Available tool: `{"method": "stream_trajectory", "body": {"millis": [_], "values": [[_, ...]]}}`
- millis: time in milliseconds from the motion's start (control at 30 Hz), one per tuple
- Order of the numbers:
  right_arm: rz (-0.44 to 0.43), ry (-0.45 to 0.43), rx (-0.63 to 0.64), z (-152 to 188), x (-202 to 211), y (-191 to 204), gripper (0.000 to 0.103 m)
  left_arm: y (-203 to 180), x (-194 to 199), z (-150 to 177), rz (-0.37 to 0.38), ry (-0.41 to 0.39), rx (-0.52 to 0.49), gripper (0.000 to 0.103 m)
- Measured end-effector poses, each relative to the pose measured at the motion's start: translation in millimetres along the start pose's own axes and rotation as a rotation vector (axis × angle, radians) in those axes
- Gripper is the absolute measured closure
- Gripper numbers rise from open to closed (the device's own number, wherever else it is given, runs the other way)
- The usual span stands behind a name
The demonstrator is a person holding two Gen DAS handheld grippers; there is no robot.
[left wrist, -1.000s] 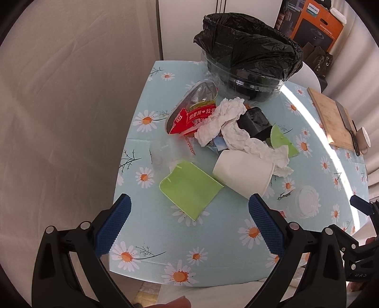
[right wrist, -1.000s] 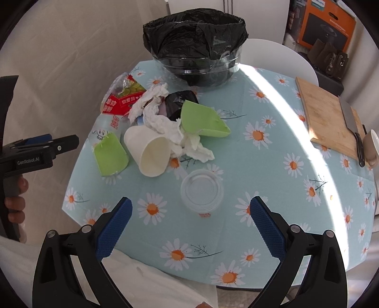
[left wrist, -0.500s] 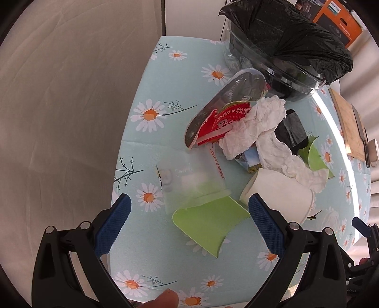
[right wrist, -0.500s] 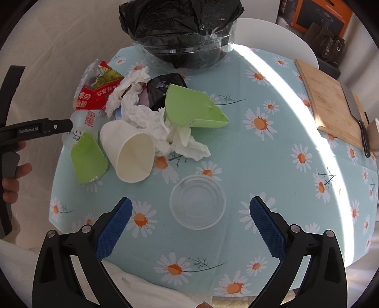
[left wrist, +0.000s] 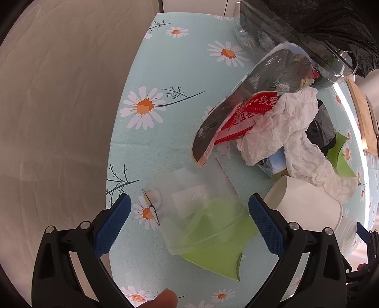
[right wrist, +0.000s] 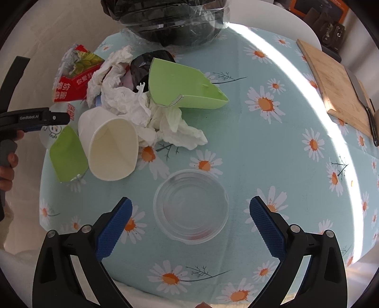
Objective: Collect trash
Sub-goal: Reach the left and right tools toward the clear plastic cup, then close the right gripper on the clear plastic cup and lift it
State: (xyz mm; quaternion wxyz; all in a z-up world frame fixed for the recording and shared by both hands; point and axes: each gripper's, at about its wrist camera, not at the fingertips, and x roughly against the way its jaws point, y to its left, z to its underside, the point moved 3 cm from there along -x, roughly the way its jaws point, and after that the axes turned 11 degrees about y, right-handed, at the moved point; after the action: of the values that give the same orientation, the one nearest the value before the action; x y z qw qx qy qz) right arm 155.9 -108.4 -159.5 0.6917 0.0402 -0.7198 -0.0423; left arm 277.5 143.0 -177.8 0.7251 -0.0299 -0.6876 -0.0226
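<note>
My left gripper [left wrist: 188,222] is open just above a translucent plastic cup [left wrist: 189,203] lying on its side between its fingers, over a green cup fragment [left wrist: 220,258]. Beyond lie a red snack wrapper [left wrist: 246,116], crumpled white tissue [left wrist: 284,128] and a white paper cup [left wrist: 305,203]. My right gripper [right wrist: 188,222] is open around a clear round plastic lid [right wrist: 191,206] on the daisy tablecloth. In the right wrist view the white paper cup [right wrist: 111,147], a green cup piece [right wrist: 184,87] and the tissue [right wrist: 132,99] lie behind it. The bin with a black bag [right wrist: 170,21] stands at the far edge.
A wooden cutting board [right wrist: 336,83] with a knife [right wrist: 364,106] lies at the right edge of the table [right wrist: 272,154]. A black crumpled item [right wrist: 146,64] sits in the trash pile. The left gripper body [right wrist: 30,118] and a hand show at the left.
Both grippers have moved forward and down towards the table. The left one closed in on the translucent cup, the right one on the clear lid; both stay open.
</note>
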Motion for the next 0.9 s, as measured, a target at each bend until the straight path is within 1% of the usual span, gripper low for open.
{"method": "stream_trajectory", "body": {"millis": [33,67,100,133,167,267,400,567,633,700,733,800,900], "values": [[-0.008,0.006,-0.005,0,-3,-1,0.009,0,-4,-1,-0.003,0.021,0.0,0.009],[-0.017,0.01,-0.01,-1,-6,-2,0.01,1,-8,-3,-0.001,0.042,-0.001,0.015],[-0.024,0.018,-0.018,-1,-10,-4,0.01,1,-10,-3,-0.003,0.053,-0.001,0.015],[-0.028,0.028,-0.031,-1,-14,-6,0.018,1,-12,-4,-0.023,0.06,-0.008,0.015],[-0.036,0.03,-0.046,-1,-16,-9,0.042,0,-14,-4,-0.041,0.063,-0.023,0.017],[-0.078,0.033,-0.08,-1,-19,-16,0.043,-5,-14,-4,-0.056,0.063,-0.052,0.021],[-0.082,0.028,-0.083,-1,-16,-21,0.044,-13,-13,-4,-0.076,0.058,-0.083,0.026],[-0.09,-0.004,-0.082,-2,-6,-29,0.044,-17,-7,-7,-0.085,0.046,-0.103,0.031],[-0.097,-0.012,-0.084,-2,-2,-32,0.044,-18,-4,-8,-0.085,0.039,-0.104,0.032],[-0.104,-0.022,-0.083,-3,1,-34,0.044,-21,-1,-9,-0.069,0.041,-0.092,0.033],[-0.108,-0.028,-0.08,-2,3,-33,0.044,-17,3,-9,-0.06,0.038,-0.084,0.033],[-0.112,-0.04,-0.07,-3,7,-33,0.044,-25,14,-5,-0.053,0.023,-0.078,0.033],[-0.108,-0.059,-0.05,0,15,-35,0.044,-25,21,-3,-0.077,0.0,-0.078,0.033]]}}
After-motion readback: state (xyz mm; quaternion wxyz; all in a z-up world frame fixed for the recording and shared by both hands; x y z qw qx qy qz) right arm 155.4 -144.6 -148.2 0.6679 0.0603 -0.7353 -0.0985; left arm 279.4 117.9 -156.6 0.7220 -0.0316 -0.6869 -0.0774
